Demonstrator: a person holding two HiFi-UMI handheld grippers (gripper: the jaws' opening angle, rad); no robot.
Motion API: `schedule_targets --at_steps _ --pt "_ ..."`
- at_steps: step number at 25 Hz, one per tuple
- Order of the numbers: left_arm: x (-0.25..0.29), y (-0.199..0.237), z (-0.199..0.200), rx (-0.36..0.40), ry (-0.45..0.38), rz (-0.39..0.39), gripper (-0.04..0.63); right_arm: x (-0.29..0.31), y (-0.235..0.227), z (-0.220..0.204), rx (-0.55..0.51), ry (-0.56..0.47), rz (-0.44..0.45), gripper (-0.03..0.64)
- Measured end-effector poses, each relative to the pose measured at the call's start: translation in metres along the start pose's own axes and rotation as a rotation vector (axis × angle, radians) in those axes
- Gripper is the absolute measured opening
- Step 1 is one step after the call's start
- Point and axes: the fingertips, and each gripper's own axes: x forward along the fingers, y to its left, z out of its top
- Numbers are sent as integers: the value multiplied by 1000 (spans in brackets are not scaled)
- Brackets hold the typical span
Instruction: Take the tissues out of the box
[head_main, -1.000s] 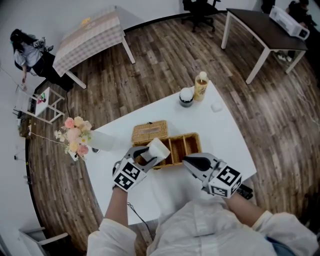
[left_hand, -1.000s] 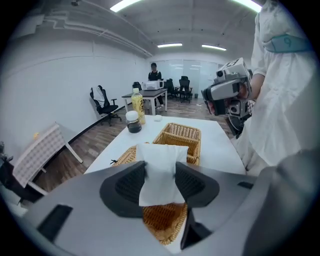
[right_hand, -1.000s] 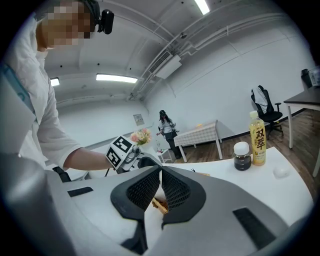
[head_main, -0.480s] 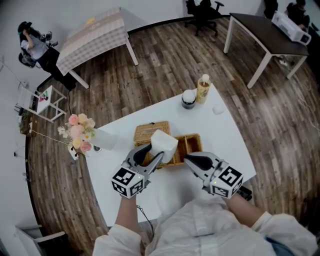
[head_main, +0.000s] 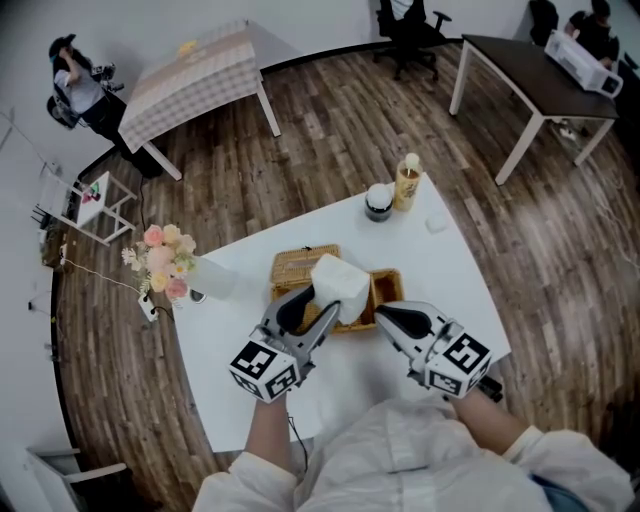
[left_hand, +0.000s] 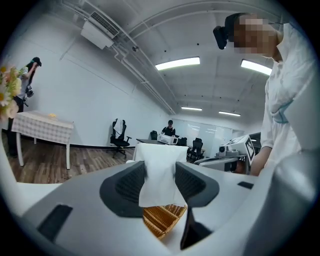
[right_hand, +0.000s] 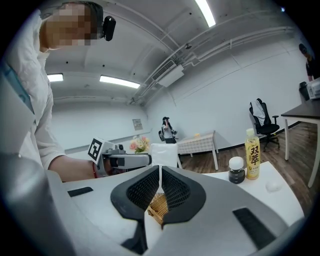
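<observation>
My left gripper (head_main: 316, 303) is shut on a white wad of tissues (head_main: 340, 286) and holds it up above the wicker box (head_main: 300, 266). In the left gripper view the tissues (left_hand: 159, 155) hang pinched between the two pads, with the box (left_hand: 162, 220) below them. My right gripper (head_main: 381, 313) hovers at the box's right compartment (head_main: 388, 289), just right of the tissues, jaws together. In the right gripper view its pads (right_hand: 175, 187) leave only a thin slit; the tissues (right_hand: 165, 154) and the left gripper (right_hand: 125, 160) show beyond it.
On the white table (head_main: 450, 270) stand a yellow bottle (head_main: 404, 180), a dark jar (head_main: 377, 197) and a small white item (head_main: 434, 221) at the far right. A flower vase (head_main: 165, 268) stands at the left edge. A checked table (head_main: 195, 75) stands beyond.
The left gripper has lifted and rolled, carrying the tissues up and to the right, away from the box. The right gripper has stayed in place.
</observation>
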Motion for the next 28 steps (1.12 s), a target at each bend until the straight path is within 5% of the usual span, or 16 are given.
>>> schedule_targets --at_steps 28 --pt "-20 -24 31 -3 -147 14 190 -5 8 3 -90 25 -6 34"
